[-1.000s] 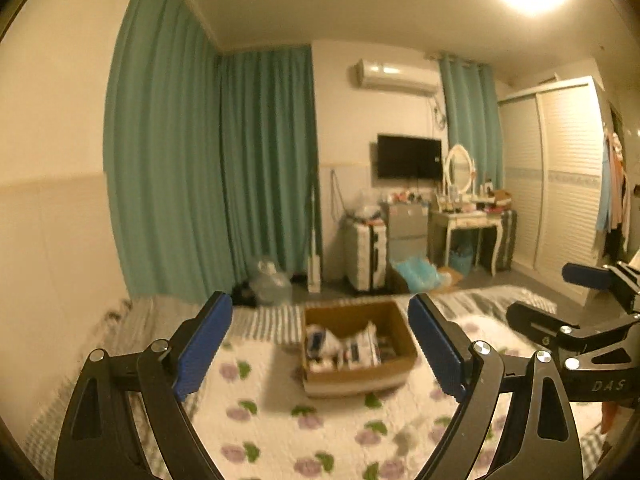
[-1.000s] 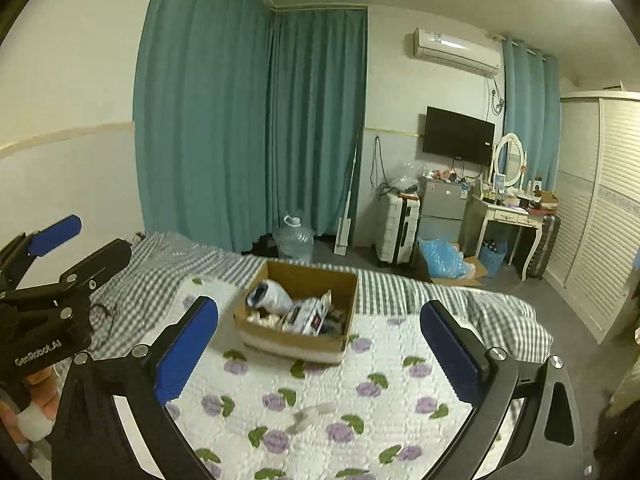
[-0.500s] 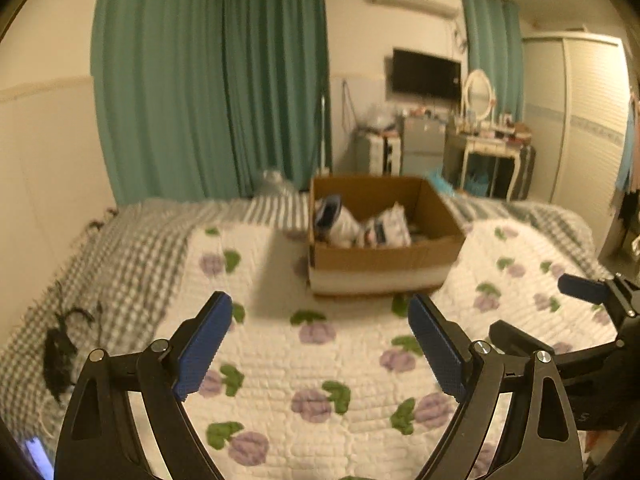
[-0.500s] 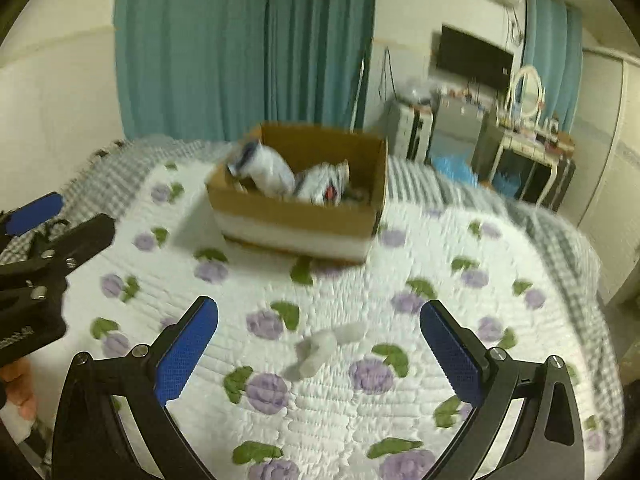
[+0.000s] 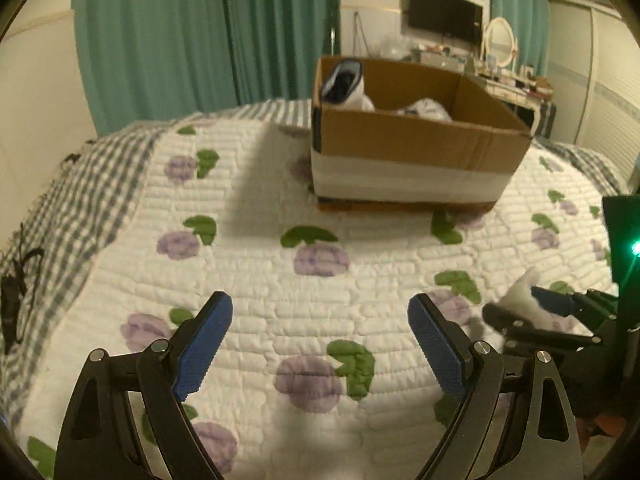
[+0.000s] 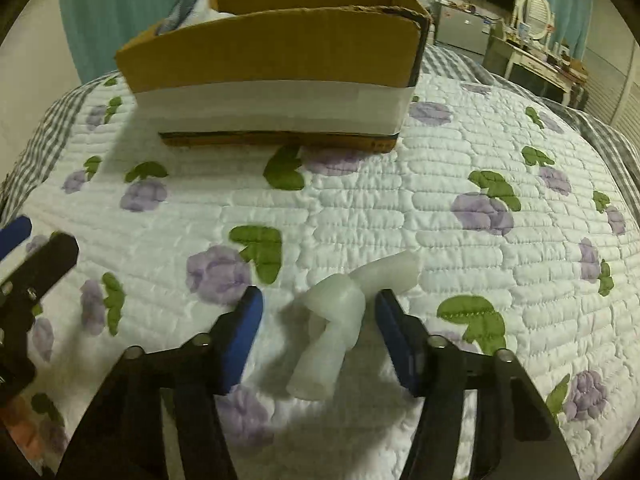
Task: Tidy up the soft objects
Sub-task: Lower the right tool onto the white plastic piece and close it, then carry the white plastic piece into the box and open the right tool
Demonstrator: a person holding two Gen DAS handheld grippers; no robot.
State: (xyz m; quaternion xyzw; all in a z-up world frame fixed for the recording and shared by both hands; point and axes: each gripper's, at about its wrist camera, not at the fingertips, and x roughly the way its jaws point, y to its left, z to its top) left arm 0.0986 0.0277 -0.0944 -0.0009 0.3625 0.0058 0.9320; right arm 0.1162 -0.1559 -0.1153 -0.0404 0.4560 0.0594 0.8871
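A white folded sock (image 6: pixel 340 312) lies on the flowered quilt (image 6: pixel 460 240). My right gripper (image 6: pixel 318 316) is open, low over the quilt, with its blue pads on either side of the sock, not closed on it. The sock also shows in the left wrist view (image 5: pixel 524 296) beside the right gripper (image 5: pixel 532 312). My left gripper (image 5: pixel 320 340) is open and empty above the quilt (image 5: pixel 280 280). A cardboard box (image 6: pixel 276 64) with a white band holds several soft items (image 5: pixel 348 84) and stands farther back; it also shows in the left wrist view (image 5: pixel 408 148).
The bed has a grey checked blanket (image 5: pixel 80 184) along its left side, with a dark cable (image 5: pixel 16 284) on it. Teal curtains (image 5: pixel 200 32) hang behind. A dressing table (image 5: pixel 516 84) and wardrobe stand beyond the bed on the right.
Both grippers have dropped and moved forward toward the quilt. My right gripper has narrowed and now straddles the white sock. The box looms closer.
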